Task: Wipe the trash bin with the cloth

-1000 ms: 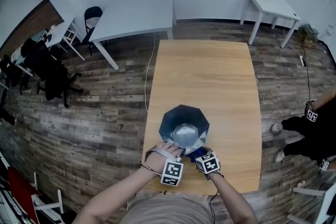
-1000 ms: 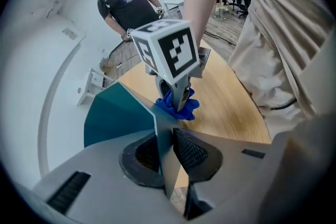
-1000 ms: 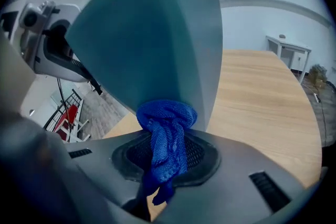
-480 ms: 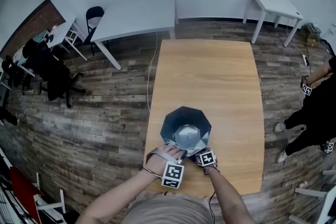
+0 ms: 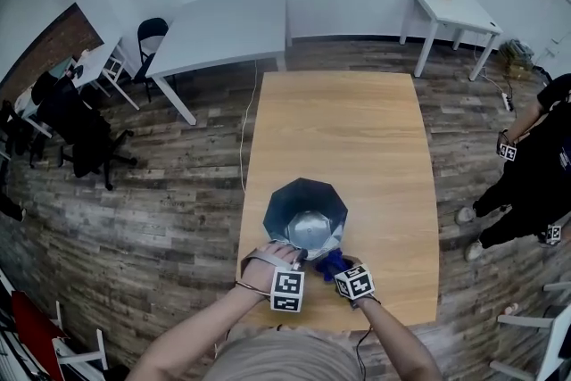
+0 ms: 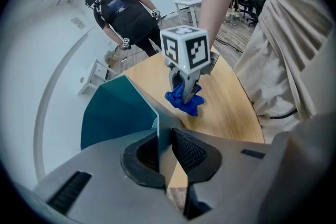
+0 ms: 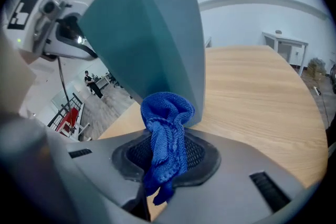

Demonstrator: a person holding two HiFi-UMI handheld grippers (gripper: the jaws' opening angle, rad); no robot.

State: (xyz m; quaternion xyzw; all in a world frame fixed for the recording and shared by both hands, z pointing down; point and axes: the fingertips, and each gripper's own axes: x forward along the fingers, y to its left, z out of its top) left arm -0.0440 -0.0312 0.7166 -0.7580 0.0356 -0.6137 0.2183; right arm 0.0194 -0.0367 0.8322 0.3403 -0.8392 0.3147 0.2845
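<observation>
A faceted teal trash bin [image 5: 305, 214] stands open-topped near the front edge of the wooden table [image 5: 357, 129]. My left gripper [image 5: 302, 256] is shut on the bin's near rim; in the left gripper view the thin bin wall [image 6: 113, 113] runs between the pads of the left gripper [image 6: 164, 136]. My right gripper [image 5: 335, 265] is shut on a bunched blue cloth [image 5: 330, 261] just right of the bin's near side, low by its base. In the right gripper view the cloth [image 7: 165, 134] sticks up between the right gripper's [image 7: 168, 150] pads, close to the bin [image 7: 152, 34].
A person [image 5: 535, 165] in black stands on the floor to the table's right. A large white table [image 5: 223, 22] and a small one [image 5: 446, 9] stand behind, with black chairs [image 5: 80, 125] at the left. A cable [image 5: 245, 147] hangs off the table's left edge.
The right gripper with the cloth pushed in against the bin's side, then drew back toward the table's near edge. The left gripper kept its hold on the rim.
</observation>
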